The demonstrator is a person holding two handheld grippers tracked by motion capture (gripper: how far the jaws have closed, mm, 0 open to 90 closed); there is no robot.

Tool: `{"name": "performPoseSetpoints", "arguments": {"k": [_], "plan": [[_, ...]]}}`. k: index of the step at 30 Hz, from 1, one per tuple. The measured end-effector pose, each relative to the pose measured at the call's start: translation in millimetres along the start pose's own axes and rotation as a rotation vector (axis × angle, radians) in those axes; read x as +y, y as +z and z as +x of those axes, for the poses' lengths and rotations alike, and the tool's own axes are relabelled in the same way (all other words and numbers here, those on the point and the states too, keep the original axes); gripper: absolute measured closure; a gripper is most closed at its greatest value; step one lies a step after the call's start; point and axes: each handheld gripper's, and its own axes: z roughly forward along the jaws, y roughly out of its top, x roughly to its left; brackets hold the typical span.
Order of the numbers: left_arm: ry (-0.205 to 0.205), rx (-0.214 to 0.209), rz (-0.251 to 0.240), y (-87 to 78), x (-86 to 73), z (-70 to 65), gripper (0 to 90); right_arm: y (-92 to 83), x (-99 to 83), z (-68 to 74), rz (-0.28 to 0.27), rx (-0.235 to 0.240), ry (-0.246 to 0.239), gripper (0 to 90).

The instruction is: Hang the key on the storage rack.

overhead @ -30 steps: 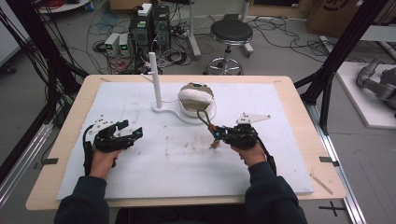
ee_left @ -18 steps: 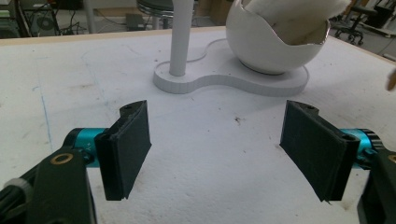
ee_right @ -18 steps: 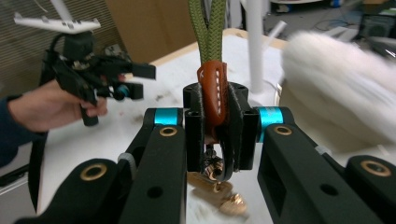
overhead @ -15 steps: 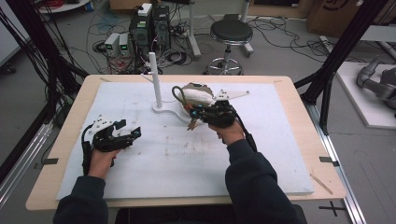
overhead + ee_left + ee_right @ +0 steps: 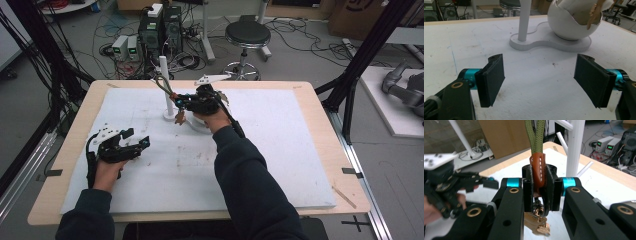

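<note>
A keychain with a green cord loop, a brown leather tab and brass keys hangs from my right gripper, which is shut on the leather tab. The loop stands up beside the white post of a peg stand, near its top. In the right gripper view the cord rises between the jaws and the keys dangle below them, with the post just behind. My left gripper rests low over the mat at the front left, open and holding nothing.
The stand's flat base carries a white bowl beside the post. A white mat covers the wooden table. Stools, power supplies and cables lie on the floor beyond the far edge.
My right gripper has carried the keychain up and to the far left, from in front of the bowl to beside the post. The left gripper has stayed put.
</note>
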Motion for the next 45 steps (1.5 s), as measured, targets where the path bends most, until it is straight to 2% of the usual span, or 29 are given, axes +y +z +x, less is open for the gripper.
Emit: {"name": "performPoseSetpoints", "arguments": {"k": [5,6,7,8,9,14,17,18,21,22,23,24,25,27,29,30,31,32,33,34,35,36,37,39,40,42,43,44,45], "plan": [[0.003,-0.001,0.002,-0.3,0.0,0.8,24.1,14.9,-0.5,-4.0,0.025,-0.059,0.024,79.1],[0.002,-0.002,0.003,-0.3,0.0,0.8,24.1,14.9,-0.5,-4.0,0.025,-0.059,0.024,79.1],[0.0,-0.002,0.001,0.0,-0.1,0.5,24.0,18.4,-1.8,-5.3,0.035,-0.087,0.036,79.1],[0.0,-0.002,0.001,0.0,-0.1,0.5,24.1,18.4,-1.8,-5.3,0.035,-0.087,0.036,79.1],[0.0,-0.001,0.001,0.1,-0.1,0.4,24.1,21.6,-2.9,-6.4,0.044,-0.11,0.05,79.1],[0.003,-0.006,0.004,0.2,-0.1,0.1,24.1,30.0,-6.4,-8.1,0.063,-0.15,0.041,78.9],[0.0,-0.005,0.004,-0.2,0.0,0.4,24.1,32.3,-8.4,-8.7,0.067,-0.149,0.054,76.1],[-0.001,-0.005,0.003,-0.2,0.0,0.6,24.1,30.2,-8.5,-7.8,0.059,-0.144,0.053,65.1],[-0.003,-0.005,0.002,0.2,-0.2,0.5,24.1,21.5,-8.8,-7.4,0.049,-0.157,0.008,58.5],[-0.003,-0.004,0.003,0.2,-0.2,0.3,24.1,21.5,-8.8,-7.4,0.049,-0.157,0.008,58.5],[-0.002,-0.005,0.005,0.1,-0.2,0.2,24.1,12.8,-10.4,-9.4,0.059,-0.173,-0.005,53.6],[0.0,-0.007,0.008,0.0,-0.2,0.1,24.1,12.8,-10.4,-9.4,0.059,-0.173,-0.005,53.6],[-0.001,-0.009,0.004,0.3,-0.2,-0.3,24.1,3.9,-12.9,-13.2,0.078,-0.182,-0.004,50.1],[0.001,-0.008,0.007,0.1,0.0,-0.9,24.1,-1.5,-14.2,-15.1,0.085,-0.187,-0.009,49.3],[0.002,-0.009,0.009,0.1,-0.1,-1.1,24.1,-22.4,-20.9,-19.6,0.054,-0.194,-0.029,47.7],[0.002,-0.009,0.01,0.1,-0.1,-1.1,24.1,-22.4,-20.9,-19.6,0.054,-0.194,-0.029,47.7],[0.001,-0.009,0.008,0.4,-0.3,-1.3,24.1,-29.7,-23.6,-21.9,0.05,-0.194,-0.032,45.4],[0.001,-0.009,0.01,0.6,-0.2,-1.5,24.1,-42.0,-26.1,-24.6,0.08,-0.206,-0.032,39.8],[0.001,-0.009,0.011,0.8,-0.3,-1.5,24.1,-42.0,-26.1,-24.6,0.08,-0.206,-0.032,39.8],[0.0,-0.012,0.011,0.9,-0.3,-1.5,24.1,-59.9,-31.5,-25.3,0.07,-0.227,-0.066,37.9],[-0.004,-0.017,0.008,1.1,-0.4,-1.6,24.1,-59.9,-31.5,-25.3,0.07,-0.227,-0.066,37.9],[-0.008,-0.022,0.007,1.3,-0.4,-1.4,24.1,-67.7,-35.1,-25.5,0.059,-0.23,-0.075,35.8],[-0.011,-0.025,0.004,1.6,-0.4,-1.4,22.6,-81.4,-43.4,-26.6,0.067,-0.252,-0.081,27.7],[-0.015,-0.023,-0.01,2.1,-0.2,-1.6,19.4,-87.4,-48.0,-27.2,0.084,-0.268,-0.084,26.1],[-0.017,-0.027,-0.017,1.9,0.0,-1.4,17.6,-100.0,-59.9,-28.2,0.091,-0.281,-0.1,24.3],[-0.021,-0.039,-0.017,2.4,-0.3,-1.2,17.5,-104.6,-64.4,-28.3,0.101,-0.289,-0.098,22.6],[-0.021,-0.041,-0.01,2.9,-0.6,-1.2,17.4,-118.5,-79.6,-28.8,0.103,-0.31,-0.106,21.6],[-0.012,-0.038,0.002,3.5,-1.0,-1.3,17.4,-118.5,-79.6,-28.8,0.103,-0.31,-0.106,21.6],[0.017,-0.026,0.024,5.5,-2.0,-3.1,17.5,-131.2,-93.4,-29.7,0.1,-0.324,-0.108,21.6]]}}
